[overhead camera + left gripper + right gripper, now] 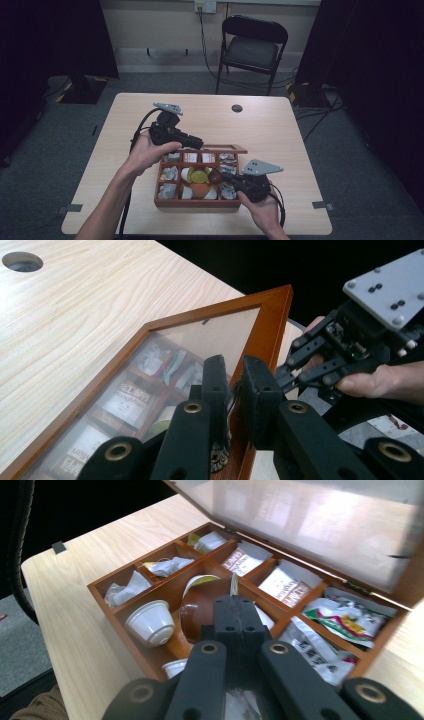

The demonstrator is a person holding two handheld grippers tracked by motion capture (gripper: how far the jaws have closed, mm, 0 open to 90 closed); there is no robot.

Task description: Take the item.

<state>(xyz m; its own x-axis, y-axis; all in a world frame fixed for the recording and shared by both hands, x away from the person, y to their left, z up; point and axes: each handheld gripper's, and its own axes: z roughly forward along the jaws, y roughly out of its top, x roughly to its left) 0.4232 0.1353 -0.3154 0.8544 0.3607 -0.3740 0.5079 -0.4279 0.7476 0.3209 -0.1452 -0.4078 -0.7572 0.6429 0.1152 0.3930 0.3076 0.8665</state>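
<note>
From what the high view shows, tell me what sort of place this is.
Probably a recording room or lab set up for filming, not a home. A lone pale wooden table stands on grey carpet, dark curtains hang at both sides, a folding chair waits by the wall, and cables trail across the floor.

text: red characters on white packets (131, 399) | legibility: too blurred to read | box lid (272, 315): unmarked

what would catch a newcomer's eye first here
A wooden compartment box sits at the table's near edge, packed with tea packets and small cups. The left gripper grips the frame of its raised glass lid, while the right gripper reaches in over a brown cup.
</note>
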